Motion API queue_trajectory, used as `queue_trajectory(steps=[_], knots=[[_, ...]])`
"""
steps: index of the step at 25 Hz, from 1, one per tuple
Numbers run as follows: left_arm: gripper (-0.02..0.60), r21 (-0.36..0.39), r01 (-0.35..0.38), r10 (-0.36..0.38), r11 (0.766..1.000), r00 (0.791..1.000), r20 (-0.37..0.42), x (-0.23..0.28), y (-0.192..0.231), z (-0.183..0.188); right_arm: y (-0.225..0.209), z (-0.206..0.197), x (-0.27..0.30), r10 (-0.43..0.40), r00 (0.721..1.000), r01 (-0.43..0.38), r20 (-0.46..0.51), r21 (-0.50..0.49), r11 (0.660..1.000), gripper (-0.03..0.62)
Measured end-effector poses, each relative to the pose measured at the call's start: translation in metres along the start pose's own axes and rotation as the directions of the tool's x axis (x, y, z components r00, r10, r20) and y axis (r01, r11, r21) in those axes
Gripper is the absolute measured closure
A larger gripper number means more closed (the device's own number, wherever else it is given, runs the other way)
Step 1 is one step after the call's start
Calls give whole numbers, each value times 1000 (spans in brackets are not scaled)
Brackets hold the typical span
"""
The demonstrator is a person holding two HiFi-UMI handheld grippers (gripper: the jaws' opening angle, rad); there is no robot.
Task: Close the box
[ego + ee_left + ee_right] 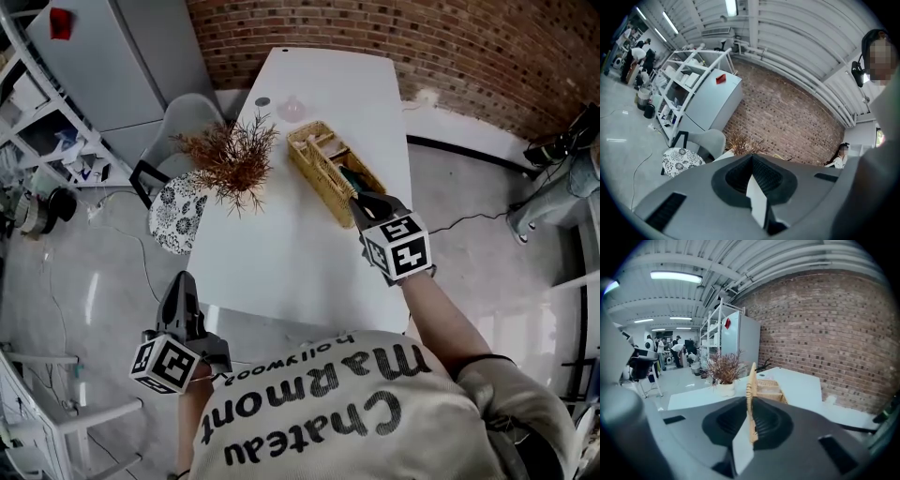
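Observation:
A long wicker box (325, 161) lies slantwise on the white table (281, 253), open, with compartments showing inside. My right gripper (364, 202) is at the box's near end. In the right gripper view its jaws (751, 420) are shut on the thin woven lid (751, 390), which stands upright on edge between the pads, with the box (771, 389) behind it. My left gripper (181, 291) hangs off the table's near left corner, far from the box. Its jaws (752, 180) are together with nothing between them.
A dried brown plant in a white pot (232, 161) stands just left of the box. A small clear glass (292, 109) and a dark disc (262, 101) sit at the table's far end. A chair with a patterned cushion (178, 214) is at the table's left side.

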State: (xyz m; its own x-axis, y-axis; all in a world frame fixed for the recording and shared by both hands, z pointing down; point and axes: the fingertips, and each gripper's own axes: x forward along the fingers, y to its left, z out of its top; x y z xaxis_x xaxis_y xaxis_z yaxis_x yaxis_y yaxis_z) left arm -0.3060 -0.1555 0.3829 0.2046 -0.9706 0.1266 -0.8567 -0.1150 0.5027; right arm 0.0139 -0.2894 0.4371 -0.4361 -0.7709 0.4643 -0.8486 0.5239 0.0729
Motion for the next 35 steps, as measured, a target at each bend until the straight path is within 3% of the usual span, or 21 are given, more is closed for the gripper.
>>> queue_trajectory(steps=[6, 14, 24, 35], knots=[[581, -18, -12, 12, 1000, 1000, -7, -8, 9, -3, -13, 0, -1, -34, 999, 34, 3, 72, 997, 557], [581, -36, -46, 45, 998, 999, -13, -14, 18, -8, -27, 0, 2, -76, 997, 74, 18, 87, 993, 552], [581, -34, -77, 77, 996, 997, -6, -12, 9, -12, -43, -6, 4, -60, 998, 53, 36, 156, 986, 546], [581, -57, -148, 148, 987, 989, -1, -9, -4, -15, -65, -16, 10, 16, 1000, -20, 19, 238, 971, 533]])
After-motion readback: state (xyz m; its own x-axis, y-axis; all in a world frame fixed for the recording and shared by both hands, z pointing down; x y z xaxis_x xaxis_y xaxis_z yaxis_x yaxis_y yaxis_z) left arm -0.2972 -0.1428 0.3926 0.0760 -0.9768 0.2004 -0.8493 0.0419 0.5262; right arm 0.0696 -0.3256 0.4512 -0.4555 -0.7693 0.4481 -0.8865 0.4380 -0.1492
